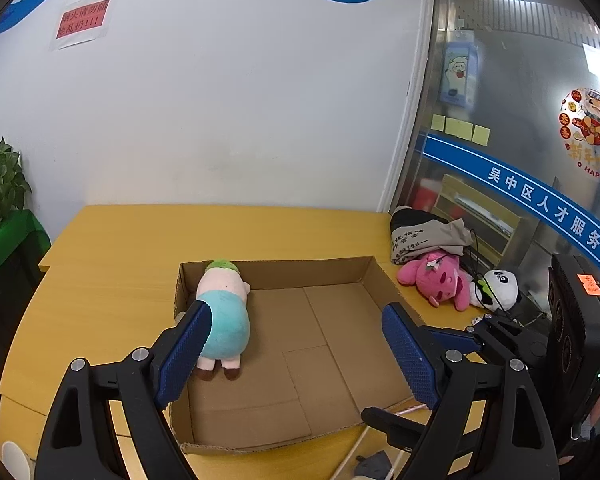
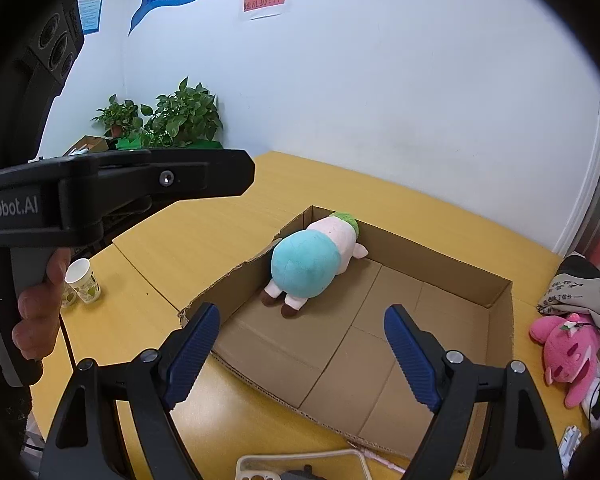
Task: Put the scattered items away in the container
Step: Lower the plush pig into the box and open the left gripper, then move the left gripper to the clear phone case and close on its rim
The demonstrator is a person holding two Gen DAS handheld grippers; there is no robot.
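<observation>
Cardboard box [image 1: 332,276] on the yellow tabletop [image 1: 112,280], one plush toy already inside.

My left tool [image 1: 296,344] and my right tool [image 2: 300,344] both stand wide open above the near side of the box, and nothing is between the blue pads [image 1: 408,356] of either one; they touch no toy. The plush with the teal body and green cap [image 2: 308,260] lies face down in the far left corner of the box, against its wall. Two more toys, a pink plush [image 1: 440,280] and a panda plush [image 1: 500,288], lie outside, near the right side of the box, beside a folded grey cloth [image 1: 424,240]. A paper cup [image 2: 82,280] stands on the tabletop at the left, well apart from the box.
</observation>
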